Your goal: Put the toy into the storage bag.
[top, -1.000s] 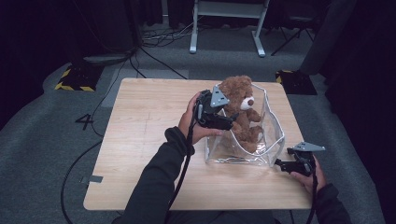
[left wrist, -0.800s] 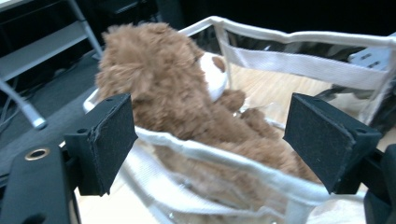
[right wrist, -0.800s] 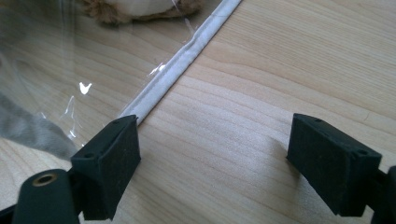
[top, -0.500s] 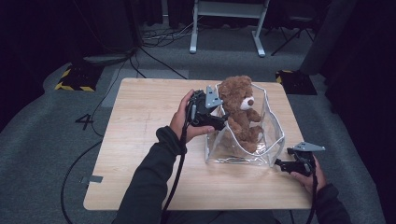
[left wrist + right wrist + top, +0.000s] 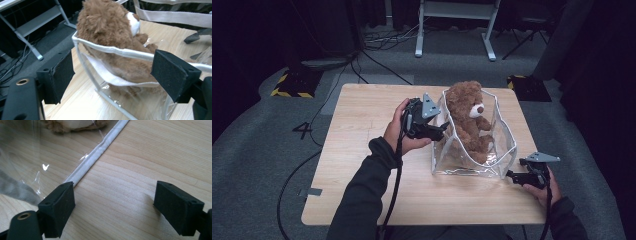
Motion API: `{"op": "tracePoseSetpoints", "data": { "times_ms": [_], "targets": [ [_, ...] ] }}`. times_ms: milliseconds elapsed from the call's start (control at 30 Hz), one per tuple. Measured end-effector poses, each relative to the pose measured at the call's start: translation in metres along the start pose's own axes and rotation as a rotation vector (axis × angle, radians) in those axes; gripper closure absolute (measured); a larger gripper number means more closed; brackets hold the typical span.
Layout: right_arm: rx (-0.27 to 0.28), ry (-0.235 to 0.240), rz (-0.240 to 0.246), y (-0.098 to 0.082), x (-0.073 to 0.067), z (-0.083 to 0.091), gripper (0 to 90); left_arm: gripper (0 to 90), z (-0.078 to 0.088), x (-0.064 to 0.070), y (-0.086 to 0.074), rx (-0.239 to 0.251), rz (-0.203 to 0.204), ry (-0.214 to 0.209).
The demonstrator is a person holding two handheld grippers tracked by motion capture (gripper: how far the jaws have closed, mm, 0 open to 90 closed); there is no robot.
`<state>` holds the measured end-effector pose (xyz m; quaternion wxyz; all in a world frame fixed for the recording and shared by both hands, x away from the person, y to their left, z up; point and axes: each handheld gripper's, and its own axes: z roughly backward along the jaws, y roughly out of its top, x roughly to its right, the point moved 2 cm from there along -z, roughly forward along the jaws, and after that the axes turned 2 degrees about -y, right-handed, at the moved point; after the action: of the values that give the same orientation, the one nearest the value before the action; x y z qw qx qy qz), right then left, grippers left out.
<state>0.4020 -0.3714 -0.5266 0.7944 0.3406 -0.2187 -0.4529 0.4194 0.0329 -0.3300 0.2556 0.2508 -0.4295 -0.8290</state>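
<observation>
While teddy bear [image 5: 467, 122] sits in clear bag [image 5: 507, 150], left claw [image 5: 112, 75] gapes wide, empty — at rim; next: close on it. Right claw [image 5: 115, 207] wide, empty, on desk [image 5: 362, 150].

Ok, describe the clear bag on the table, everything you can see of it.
The clear bag is a see-through plastic tote with pale fabric binding along its edges and a matching strap. It stands upright and open-topped on the wooden table, toward its right side. A brown teddy bear sits inside, its head rising above the rim. The left gripper, jaws open, straddles the near rim. The right gripper, also open, sits by a bottom corner.
</observation>
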Motion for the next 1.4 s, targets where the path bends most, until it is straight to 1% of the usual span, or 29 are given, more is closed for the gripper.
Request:
{"op": "tracePoseSetpoints", "data": {
  "times_ms": [167,233,433,533,667,933,1000,1033,1067,1133,1167,1200,1233,1267,1300,1333,1367,1400],
  "targets": [
    [0.000,0.000,0.000,0.000,0.000,0.000,16.9,18.2,0.004,-0.004,-0.005,-0.008,0.000,0.014],
    [0.000,0.000,0.000,0.000,0.000,0.000,16.9,18.0,0.006,-0.006,-0.009,-0.010,0.009,0.017],
    [0.000,0.000,0.000,0.000,0.000,0.000,16.9,18.1,0.008,-0.009,-0.018,-0.035,0.010,0.035],
    [0.000,0.000,0.000,0.000,0.000,0.000,16.9,17.4,0.009,-0.013,-0.024,-0.034,0.022,0.031],
    [0.000,0.000,0.000,0.000,0.000,0.000,16.9,16.9,0.010,-0.015,-0.029,-0.042,0.024,0.030],
    [0.000,0.000,0.000,0.000,0.000,0.000,16.9,16.7,0.010,-0.017,-0.042,-0.096,0.013,0.053],
    [0.000,0.000,0.000,0.000,0.000,0.000,16.9,16.7,0.011,-0.018,-0.044,-0.096,0.018,0.053],
    [0.000,-0.001,0.000,0.000,0.000,0.000,16.9,16.6,0.012,-0.019,-0.048,-0.103,0.014,0.057],
    [0.000,-0.001,0.000,0.000,0.000,0.000,16.9,16.6,0.012,-0.019,-0.048,-0.103,0.014,0.057],
    [0.000,-0.001,0.001,0.000,0.000,0.000,16.8,16.6,0.013,-0.019,-0.054,-0.113,0.012,0.062],
    [0.000,-0.001,0.001,0.000,0.000,0.000,16.8,16.5,0.013,-0.019,-0.054,-0.113,0.012,0.062],
    [0.000,0.000,0.001,0.000,0.000,0.000,16.9,16.4,0.013,-0.020,-0.058,-0.126,0.013,0.065],
    [0.000,0.000,0.001,0.000,0.000,0.000,16.9,16.4,0.013,-0.020,-0.058,-0.126,0.013,0.065],
    [0.000,0.000,0.001,0.000,0.000,0.000,16.9,16.4,0.013,-0.021,-0.063,-0.138,0.020,0.066],
    [0.000,0.000,0.001,0.000,0.000,0.000,16.9,16.4,0.013,-0.021,-0.063,-0.138,0.020,0.066],
    [0.000,0.000,0.001,0.000,0.000,0.000,16.9,16.4,0.012,-0.022,-0.067,-0.149,0.023,0.063],
    [0.000,0.000,0.001,0.000,0.000,0.000,16.9,16.4,0.012,-0.022,-0.067,-0.149,0.023,0.063],
    [0.000,-0.001,0.001,0.000,0.000,0.000,16.9,16.4,0.012,-0.022,-0.071,-0.157,0.024,0.068]
  ]
}}
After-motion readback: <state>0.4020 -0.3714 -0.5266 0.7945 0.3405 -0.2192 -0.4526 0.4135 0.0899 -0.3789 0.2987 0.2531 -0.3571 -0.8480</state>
